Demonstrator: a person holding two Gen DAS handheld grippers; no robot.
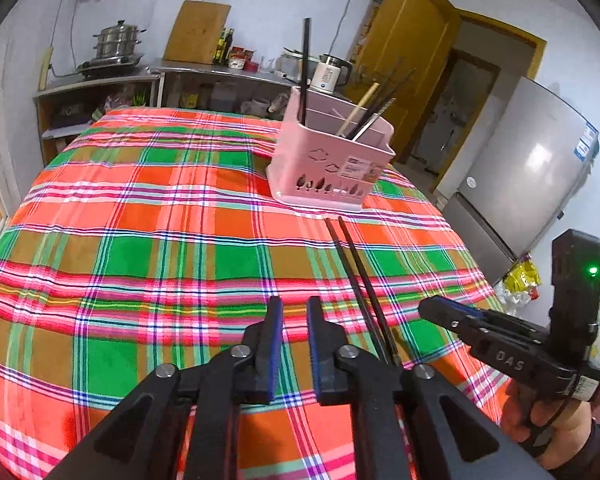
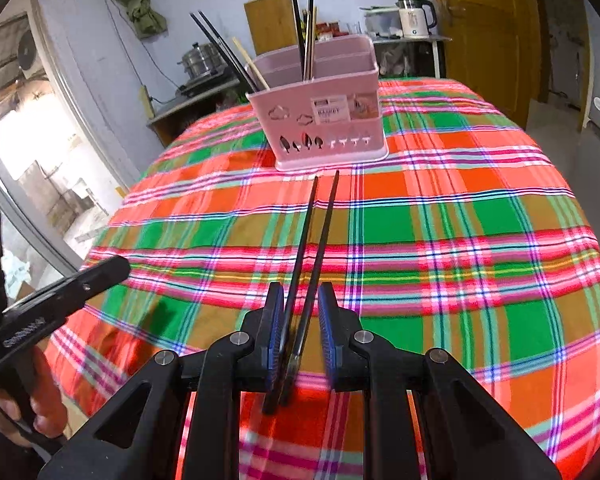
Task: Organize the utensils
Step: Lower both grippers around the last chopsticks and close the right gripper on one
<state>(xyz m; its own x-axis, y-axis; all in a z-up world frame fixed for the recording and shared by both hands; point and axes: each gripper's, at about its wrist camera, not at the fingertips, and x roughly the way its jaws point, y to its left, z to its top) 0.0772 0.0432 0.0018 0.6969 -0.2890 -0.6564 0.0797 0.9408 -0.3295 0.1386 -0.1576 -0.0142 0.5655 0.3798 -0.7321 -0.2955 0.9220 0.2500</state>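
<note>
Two thin black chopsticks (image 2: 314, 248) lie between our right gripper's (image 2: 300, 332) spread jaws, unpinched | long axis toward pink plastic utensil caddy (image 2: 324, 120) at the tablecloth's far edge | left gripper (image 1: 291, 344) empty, slightly parted

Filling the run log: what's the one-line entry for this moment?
left gripper: open, empty | right gripper: open around two black chopsticks on plaid tablecloth | pink plastic utensil holder: upright

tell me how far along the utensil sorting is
Done: several dark and pale wooden chopsticks already stand in the pink plastic utensil caddy. In hand: nothing gripped; the right gripper straddles the pair of black chopsticks lying on the plaid tablecloth, pads seemingly not pressing. The left gripper is empty. Left: lift that pair into the caddy.
</note>
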